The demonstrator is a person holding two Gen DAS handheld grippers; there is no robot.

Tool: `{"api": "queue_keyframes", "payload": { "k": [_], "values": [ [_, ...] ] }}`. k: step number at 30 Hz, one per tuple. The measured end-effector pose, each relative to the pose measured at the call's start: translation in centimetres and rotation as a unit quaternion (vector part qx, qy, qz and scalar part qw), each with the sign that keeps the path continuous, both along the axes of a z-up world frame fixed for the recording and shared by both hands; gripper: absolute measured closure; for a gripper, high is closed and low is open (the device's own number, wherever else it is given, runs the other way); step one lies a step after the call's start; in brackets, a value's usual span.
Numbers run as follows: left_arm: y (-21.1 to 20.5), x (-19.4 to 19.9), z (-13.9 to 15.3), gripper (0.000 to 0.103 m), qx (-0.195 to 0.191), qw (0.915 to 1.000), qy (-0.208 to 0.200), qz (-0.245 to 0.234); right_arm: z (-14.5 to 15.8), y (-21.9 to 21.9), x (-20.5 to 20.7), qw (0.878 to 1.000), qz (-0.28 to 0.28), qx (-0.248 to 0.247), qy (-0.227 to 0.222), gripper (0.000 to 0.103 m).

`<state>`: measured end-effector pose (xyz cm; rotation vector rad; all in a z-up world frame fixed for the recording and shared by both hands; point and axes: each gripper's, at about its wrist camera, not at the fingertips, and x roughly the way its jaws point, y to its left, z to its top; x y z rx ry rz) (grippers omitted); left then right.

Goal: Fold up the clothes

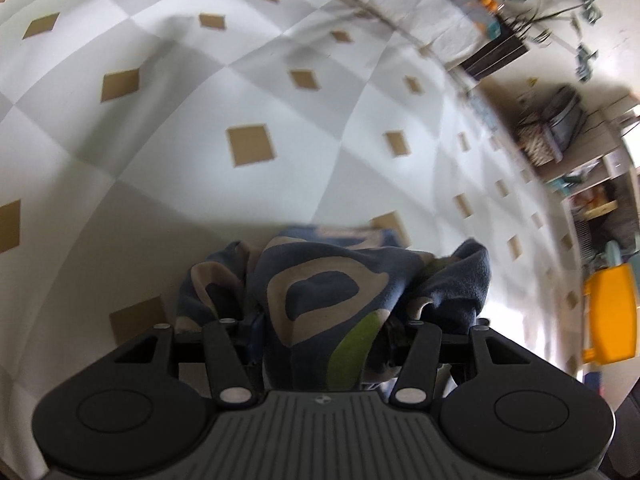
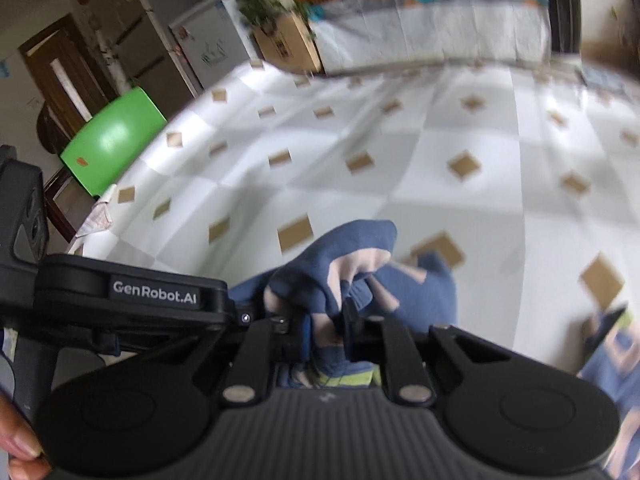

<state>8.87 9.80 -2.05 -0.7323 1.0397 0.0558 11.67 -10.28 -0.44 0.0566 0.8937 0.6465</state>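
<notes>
Both grippers tip steeply down over a desk [image 1: 248, 80] covered in a white-and-grey checked cloth with tan diamonds.

The left gripper [image 1: 324, 332] has its jaws partly apart and clamped on a thick bunch of the garment [image 1: 320, 292], a blue fabric with beige rings and a lime-green patch. The cloth bulges up between the linkage arms and spills forward onto the desk.

The right gripper [image 2: 326, 324] has its jaws drawn close together, pinching a fold of the same garment [image 2: 352, 256]; more of it trails to the lower right. The fingertips are buried in cloth and the view is blurred, so the exact contact is hard to make out.

At the right view's lower left corner a person's fingertip [image 2: 20, 450] shows against the black housing.
</notes>
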Motion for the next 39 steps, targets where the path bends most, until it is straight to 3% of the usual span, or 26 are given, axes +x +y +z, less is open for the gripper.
{"api": "queue_keyframes", "payload": {
  "k": [7, 12, 16, 19, 21, 25, 32, 39],
  "values": [
    [-0.2, -0.1, 2.6, 0.053, -0.021, 0.9982, -0.054, -0.01, 3.5, -0.9, -0.4, 0.998, 0.006, 0.013, -0.065, 0.09],
    [-0.7, -0.4, 3.8, 0.05, 0.017, 0.9981, -0.047, -0.036, 4.7, -1.6, -0.7, 0.996, 0.024, 0.021, -0.085, 0.09],
    [-0.2, -0.9, 2.6, 0.05, 0.063, 0.9975, 0.011, -0.031, 3.3, -0.3, -1.7, 0.996, 0.069, 0.005, -0.064, 0.09],
    [1.0, -1.5, 2.0, 0.05, 0.062, 0.9975, 0.033, -0.009, 2.0, 1.4, -3.2, 0.992, 0.119, -0.014, -0.05, 0.089],
    [1.6, -1.8, 2.2, 0.049, 0.066, 0.9974, 0.027, 0.001, 1.1, 2.3, -4.1, 0.988, 0.149, -0.027, -0.037, 0.088],
    [1.9, -2.0, 3.2, 0.03, 0.081, 0.9965, -0.01, 0.013, -0.7, 3.8, -5.8, 0.98, 0.192, -0.046, -0.012, 0.086],
    [-0.4, -0.6, 1.8, 0.029, 0.095, 0.9952, -0.002, -0.024, -2.0, 3.8, -7.3, 0.975, 0.214, -0.052, 0.009, 0.084],
    [-3.1, 0.6, 0.1, 0.026, 0.143, 0.9869, 0.016, -0.073, -2.0, 2.7, -7.6, 0.976, 0.211, -0.042, 0.024, 0.084]
  ]
}}
